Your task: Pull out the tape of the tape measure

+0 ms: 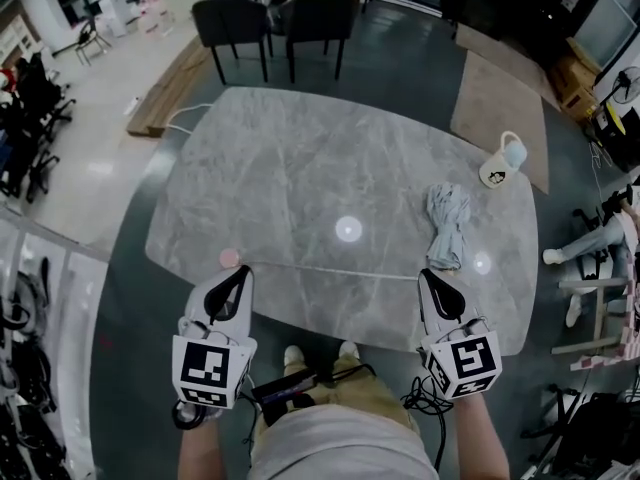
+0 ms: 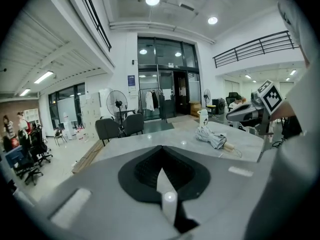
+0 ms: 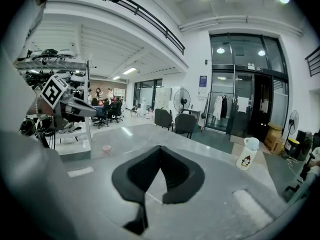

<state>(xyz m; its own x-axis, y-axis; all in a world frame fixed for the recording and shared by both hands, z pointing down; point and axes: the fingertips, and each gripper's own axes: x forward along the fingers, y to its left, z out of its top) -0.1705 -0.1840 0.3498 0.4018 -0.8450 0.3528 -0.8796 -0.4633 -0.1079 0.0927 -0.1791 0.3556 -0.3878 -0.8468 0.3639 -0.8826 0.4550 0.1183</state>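
A small pink tape measure case lies on the grey marble table near its front edge. A thin white tape runs from the case to the right along that edge. My left gripper is shut just beside the case, and in the left gripper view a white strip of tape passes between its closed jaws. My right gripper is shut at the tape's far end. The right gripper view shows a thin line of tape under the closed jaws and the pink case far off.
A folded grey umbrella lies at the table's right side. Behind it stands a white bottle with a penguin print. Two dark chairs stand at the table's far edge. Office chairs and racks line the left wall.
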